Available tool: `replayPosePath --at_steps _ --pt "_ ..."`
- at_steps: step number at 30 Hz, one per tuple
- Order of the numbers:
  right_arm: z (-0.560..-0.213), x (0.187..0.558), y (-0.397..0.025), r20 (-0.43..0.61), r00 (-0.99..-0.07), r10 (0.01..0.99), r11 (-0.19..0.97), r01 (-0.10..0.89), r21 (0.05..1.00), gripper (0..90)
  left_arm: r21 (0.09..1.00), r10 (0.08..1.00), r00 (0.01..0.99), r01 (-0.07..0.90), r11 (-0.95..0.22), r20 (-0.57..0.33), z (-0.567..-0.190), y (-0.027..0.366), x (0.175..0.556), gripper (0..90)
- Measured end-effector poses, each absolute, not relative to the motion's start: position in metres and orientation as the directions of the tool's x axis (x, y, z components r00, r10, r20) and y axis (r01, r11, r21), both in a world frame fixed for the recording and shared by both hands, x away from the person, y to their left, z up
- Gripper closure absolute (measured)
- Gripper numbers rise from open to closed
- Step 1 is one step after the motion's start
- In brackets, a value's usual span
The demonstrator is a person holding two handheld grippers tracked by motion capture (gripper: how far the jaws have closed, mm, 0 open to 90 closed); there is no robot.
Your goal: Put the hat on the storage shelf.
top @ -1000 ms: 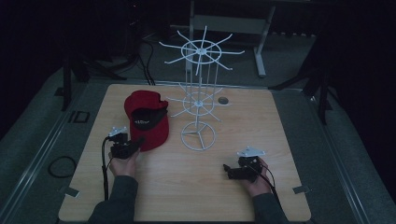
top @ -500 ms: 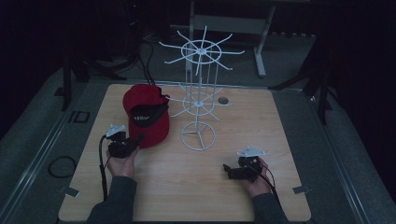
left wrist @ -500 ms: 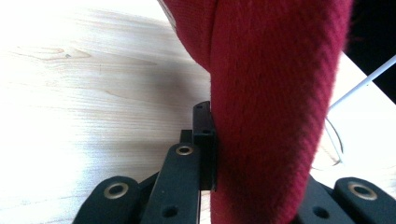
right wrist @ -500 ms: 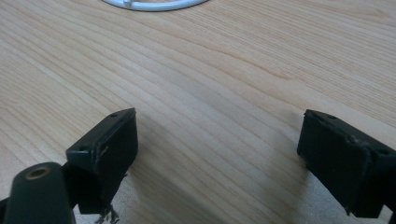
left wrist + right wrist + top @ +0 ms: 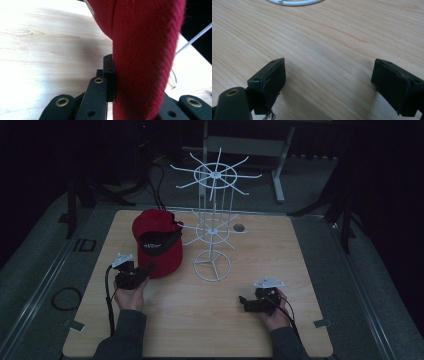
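Left gripper (image 5: 141, 274) clamped the red cap's (image 5: 159, 242) brim, apparently lifting it beside the white wire rack (image 5: 212, 227); right gripper (image 5: 245, 302) rested wide apart on the table (image 5: 200, 320).

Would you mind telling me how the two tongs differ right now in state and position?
The left tongs are shut on the brim of the red cap; the right tongs are wide open and hold nothing. The left tongs sit beside the white wire rack, the right ones nearer the table's front edge. Both are black and hand-held.
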State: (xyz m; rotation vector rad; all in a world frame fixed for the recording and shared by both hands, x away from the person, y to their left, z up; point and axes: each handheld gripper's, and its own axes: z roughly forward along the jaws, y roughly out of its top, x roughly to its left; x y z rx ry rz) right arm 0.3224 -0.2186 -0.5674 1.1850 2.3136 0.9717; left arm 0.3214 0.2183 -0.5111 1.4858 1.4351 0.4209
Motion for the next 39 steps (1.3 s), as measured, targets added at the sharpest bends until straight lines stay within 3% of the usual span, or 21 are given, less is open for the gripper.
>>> replayPosePath --at_steps 39 --pt "-0.567 0.323 -0.219 -0.012 -0.585 0.811 0.413 0.559 0.719 12.1 0.867 0.903 0.260 0.459 0.197 -0.343 -0.476 0.227 0.305 84.9"
